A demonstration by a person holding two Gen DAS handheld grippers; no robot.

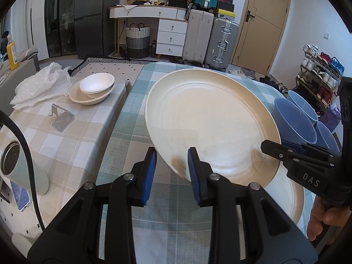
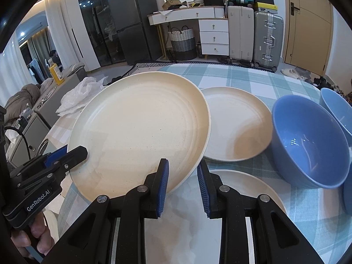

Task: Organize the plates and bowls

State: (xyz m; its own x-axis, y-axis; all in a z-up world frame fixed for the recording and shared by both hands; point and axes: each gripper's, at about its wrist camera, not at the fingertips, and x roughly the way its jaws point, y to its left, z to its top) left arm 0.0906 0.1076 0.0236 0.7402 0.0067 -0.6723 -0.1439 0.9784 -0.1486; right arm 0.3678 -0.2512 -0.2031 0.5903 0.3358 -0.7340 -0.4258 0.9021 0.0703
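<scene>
Both grippers — left gripper (image 1: 172, 165) and right gripper (image 2: 182, 177) — have their fingers clamped on opposite rims of the raised cream plate (image 1: 209, 118). Keep it level, hands moving together — then lower it squarely onto the plate (image 2: 237, 123) on the table (image 2: 253, 77).

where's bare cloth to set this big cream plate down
Free: the blue-green checked tablecloth left of the lifted cream plate, up to the beige table's edge. Crowded: the right, where two more cream plates and blue bowls sit close together.

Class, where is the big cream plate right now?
The big cream plate is held tilted above the checked table, pinched at its rim by both claws, left of a smaller plate and blue bowl.
</scene>
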